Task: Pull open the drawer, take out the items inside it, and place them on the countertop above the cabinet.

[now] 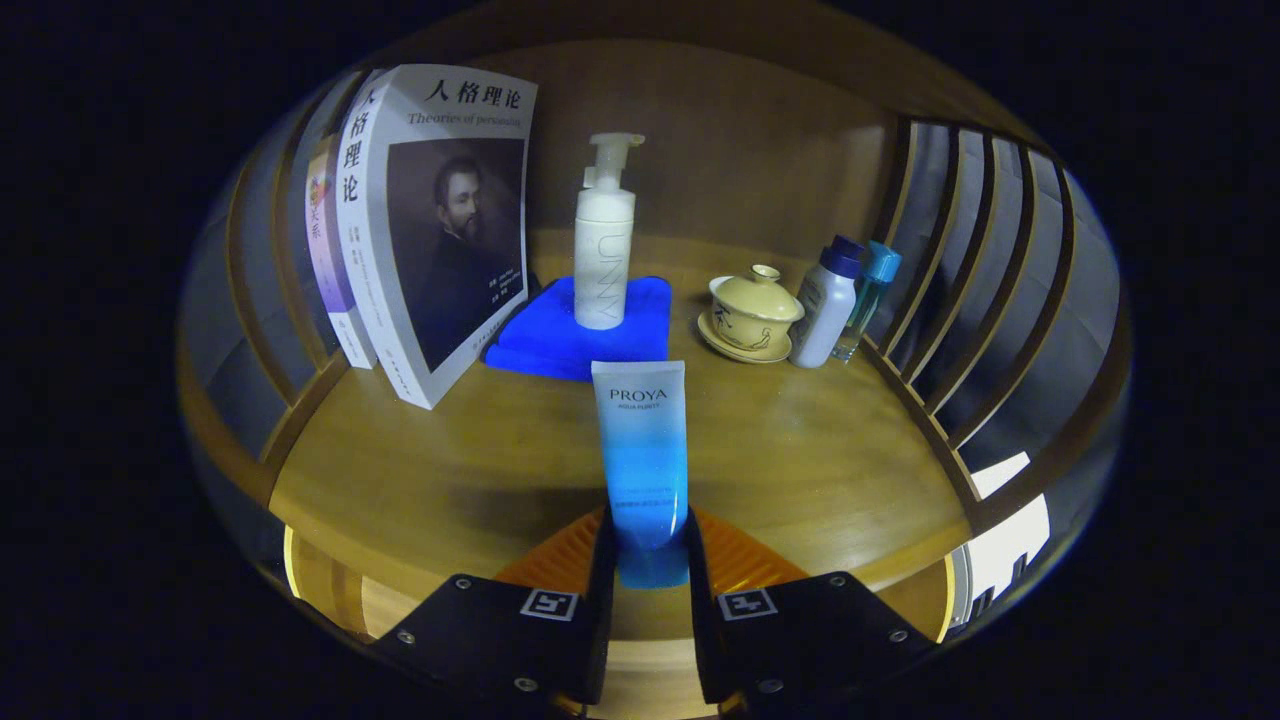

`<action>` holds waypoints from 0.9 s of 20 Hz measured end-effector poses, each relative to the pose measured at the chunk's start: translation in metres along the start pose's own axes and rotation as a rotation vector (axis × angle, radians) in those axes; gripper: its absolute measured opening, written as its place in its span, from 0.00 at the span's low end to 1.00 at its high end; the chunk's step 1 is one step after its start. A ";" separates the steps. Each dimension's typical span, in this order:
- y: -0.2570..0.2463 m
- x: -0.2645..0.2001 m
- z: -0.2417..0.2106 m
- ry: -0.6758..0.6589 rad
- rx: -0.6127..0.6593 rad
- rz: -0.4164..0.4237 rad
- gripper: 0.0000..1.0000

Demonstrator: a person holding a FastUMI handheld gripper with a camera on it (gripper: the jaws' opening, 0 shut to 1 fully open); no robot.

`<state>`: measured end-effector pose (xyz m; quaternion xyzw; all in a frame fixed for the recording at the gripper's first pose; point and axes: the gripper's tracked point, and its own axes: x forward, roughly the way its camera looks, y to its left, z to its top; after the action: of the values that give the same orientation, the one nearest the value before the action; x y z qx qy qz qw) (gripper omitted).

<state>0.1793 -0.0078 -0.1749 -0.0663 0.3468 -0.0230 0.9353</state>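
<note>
Blue-and-white tube [641, 455] is what you notice first, standing upright with its lower end pinched between the jaws of the gripper [648, 560], both fingers pressing on it from either side, so they're closed down to about the tube's width. It's held over the front edge of the wooden counter [430, 480], can't tell if its bottom actually touches the wood.

Just beyond the tube there's a folded blue cloth [545, 340] lying flat, with a white pump bottle [604, 240] standing upright on top of it. Off to the left of the cloth, a big grey book [430, 220] with a portrait on the cover stands upright, and a thinner book [325, 240] stands right beside it on the far side. To the right of the cloth sits a yellowish lidded teacup on a saucer [752, 315], then a small white bottle with a dark cap [826, 300], and a slim teal bottle [868, 295] just beside that, near the slatted side rail [960, 300].
</note>
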 end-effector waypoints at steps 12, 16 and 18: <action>0.006 -0.046 0.027 -0.218 0.187 0.110 0.95; 0.001 -0.121 0.035 -0.441 0.195 0.111 0.95; 0.000 -0.159 0.028 -0.537 0.159 0.091 0.94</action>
<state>0.0772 0.0095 -0.0514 0.0194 0.0863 0.0103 0.9960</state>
